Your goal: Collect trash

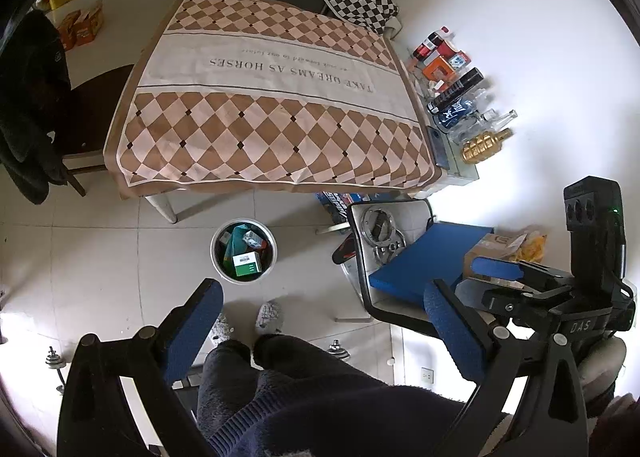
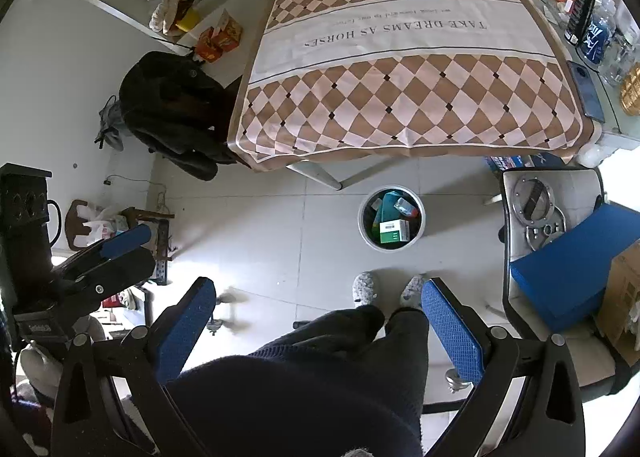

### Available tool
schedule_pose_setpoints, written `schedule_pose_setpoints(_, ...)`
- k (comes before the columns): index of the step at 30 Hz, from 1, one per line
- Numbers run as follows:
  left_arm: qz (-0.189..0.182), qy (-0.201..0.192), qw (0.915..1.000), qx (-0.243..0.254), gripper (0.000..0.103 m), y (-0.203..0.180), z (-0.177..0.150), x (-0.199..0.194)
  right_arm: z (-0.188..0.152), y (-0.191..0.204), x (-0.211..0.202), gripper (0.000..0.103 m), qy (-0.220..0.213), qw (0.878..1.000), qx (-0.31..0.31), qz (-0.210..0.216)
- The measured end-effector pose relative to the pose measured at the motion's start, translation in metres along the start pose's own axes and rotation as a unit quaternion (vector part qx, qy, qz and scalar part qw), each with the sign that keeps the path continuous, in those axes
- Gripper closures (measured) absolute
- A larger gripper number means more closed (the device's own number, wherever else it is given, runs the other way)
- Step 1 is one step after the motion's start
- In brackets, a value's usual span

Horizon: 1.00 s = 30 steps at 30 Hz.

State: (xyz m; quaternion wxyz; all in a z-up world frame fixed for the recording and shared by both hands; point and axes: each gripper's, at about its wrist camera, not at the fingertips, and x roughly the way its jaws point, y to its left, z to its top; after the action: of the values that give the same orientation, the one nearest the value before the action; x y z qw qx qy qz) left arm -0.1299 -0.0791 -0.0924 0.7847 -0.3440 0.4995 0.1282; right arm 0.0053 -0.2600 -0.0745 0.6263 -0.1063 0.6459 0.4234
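A round grey trash bin point(image 1: 218, 263) stands on the tiled floor in front of the table, holding several boxes, among them a green and white box point(image 1: 247, 263). It also shows in the right wrist view point(image 2: 366, 233). My left gripper point(image 1: 322, 297) is open and empty, held high above the floor and the person's legs. My right gripper point(image 2: 318, 295) is open and empty too, at about the same height. Each gripper shows at the edge of the other's view: the right one point(image 1: 500, 269) and the left one point(image 2: 124, 239).
A table with a brown checkered cloth point(image 1: 272, 97) stands beyond the bin. Bottles and cans point(image 1: 460, 93) line its right edge against the wall. A chair with a blue box point(image 1: 432, 257) is at right. A dark coat point(image 2: 172, 109) hangs on a chair at left.
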Motion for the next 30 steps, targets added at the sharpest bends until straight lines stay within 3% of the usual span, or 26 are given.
schedule_pose_setpoints(30, -0.025, 0.009, 0.9996, 0.004, 0.0, -0.006, -0.011, -0.005, -0.011, -0.002, -0.007, 0.0, 0.004, 1.0, 0.005, 0.004)
